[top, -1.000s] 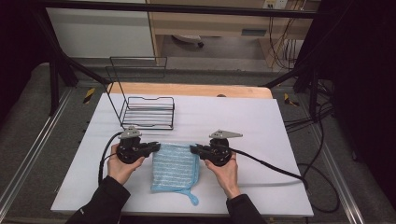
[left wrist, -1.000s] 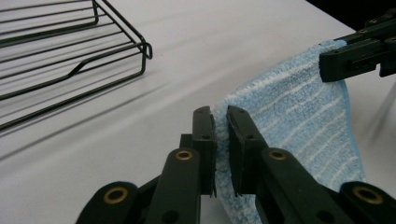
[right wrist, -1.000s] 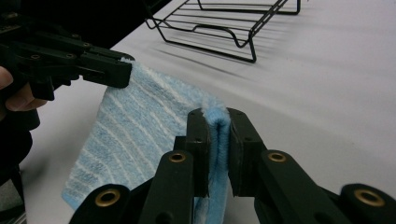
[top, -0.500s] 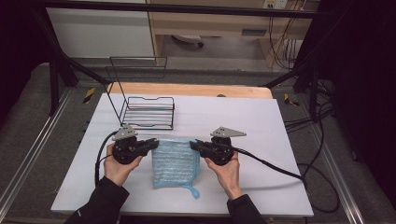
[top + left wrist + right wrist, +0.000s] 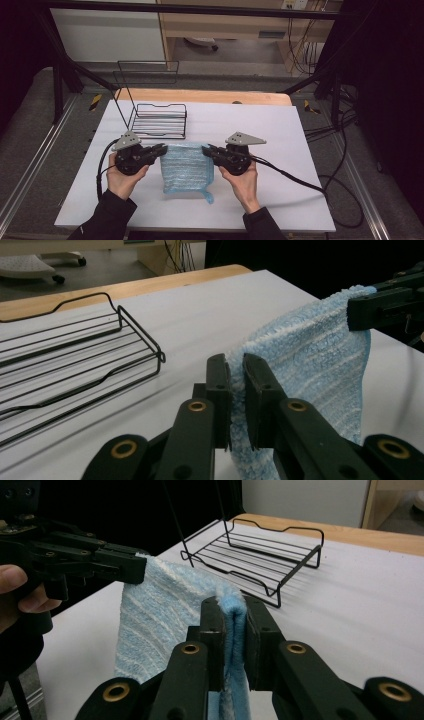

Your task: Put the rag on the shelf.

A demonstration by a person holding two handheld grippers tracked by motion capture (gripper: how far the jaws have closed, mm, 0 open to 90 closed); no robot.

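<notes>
Two corners of the light-blue striped terry towel (image 5: 186,169) were pinched, one in each of your tongs: the left tongs (image 5: 236,390) were clamped shut on its left top corner, the right tongs (image 5: 233,625) shut on its right top corner. The towel hung stretched between them, top edge running across from hand to hand, lower end draped on the white desk (image 5: 280,130). The black wire rack (image 5: 159,120) stood just beyond the towel, nearer your left hand (image 5: 121,177), with nothing between cloth and rack.
</notes>
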